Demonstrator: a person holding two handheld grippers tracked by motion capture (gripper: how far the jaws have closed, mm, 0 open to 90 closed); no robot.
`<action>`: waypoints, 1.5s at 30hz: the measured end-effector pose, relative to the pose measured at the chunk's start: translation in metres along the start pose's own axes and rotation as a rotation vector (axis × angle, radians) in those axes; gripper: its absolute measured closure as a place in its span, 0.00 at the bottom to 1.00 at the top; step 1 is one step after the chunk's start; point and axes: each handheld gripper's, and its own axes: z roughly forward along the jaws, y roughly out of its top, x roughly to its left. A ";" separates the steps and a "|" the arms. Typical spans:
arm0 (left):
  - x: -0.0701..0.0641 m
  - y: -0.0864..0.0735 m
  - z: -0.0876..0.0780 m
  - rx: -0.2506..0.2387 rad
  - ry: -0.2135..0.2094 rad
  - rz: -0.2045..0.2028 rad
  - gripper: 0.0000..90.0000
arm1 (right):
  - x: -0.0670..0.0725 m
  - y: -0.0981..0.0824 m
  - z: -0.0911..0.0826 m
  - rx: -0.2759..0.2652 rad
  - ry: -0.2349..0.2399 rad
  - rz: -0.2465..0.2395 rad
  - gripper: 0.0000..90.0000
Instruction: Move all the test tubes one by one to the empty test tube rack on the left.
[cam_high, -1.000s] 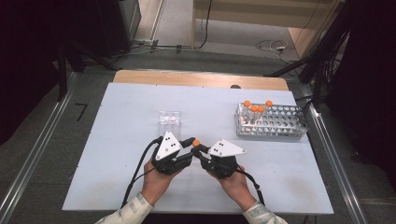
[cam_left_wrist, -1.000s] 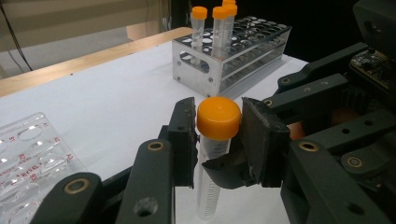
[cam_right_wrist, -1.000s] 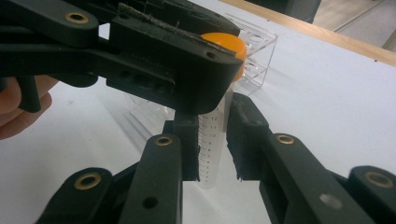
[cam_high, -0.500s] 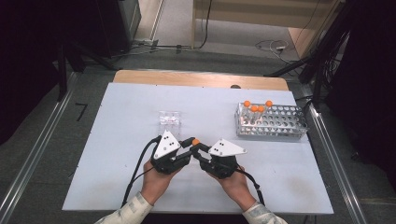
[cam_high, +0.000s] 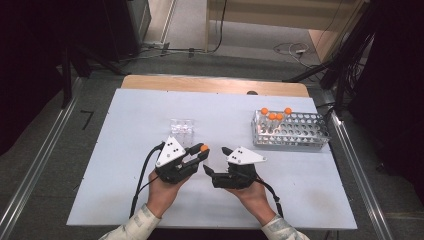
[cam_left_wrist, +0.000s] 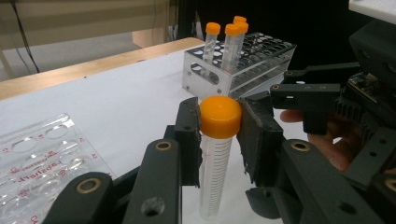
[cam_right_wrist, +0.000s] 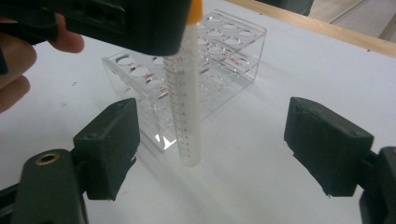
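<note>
Left gripper (cam_left_wrist: 218, 128) clamped on an orange-capped centrifuge tube (cam_left_wrist: 214, 154) just under the cap, tube upright, above the table (cam_high: 125, 120) near the middle of its near edge. Right gripper (cam_right_wrist: 210, 144) just spread wide, jaws either side of the tube without touching. Clear acrylic rack (cam_high: 182, 131) just behind; metal tube rack (cam_high: 295, 134) with orange-capped tubes toward the right edge.

Metal rack (cam_high: 292, 132), clear rack (cam_high: 182, 131), white table (cam_high: 135, 115)
</note>
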 end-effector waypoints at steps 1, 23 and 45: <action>0.000 0.001 -0.001 -0.001 0.001 0.000 0.78 | -0.001 0.000 -0.001 0.001 -0.003 -0.001 0.19; 0.043 0.026 -0.052 -0.112 0.114 -0.073 0.78 | -0.015 -0.005 -0.008 0.012 -0.063 0.026 0.20; 0.054 0.019 -0.047 -0.060 0.183 -0.052 0.78 | -0.017 -0.006 -0.010 0.010 -0.073 0.029 0.21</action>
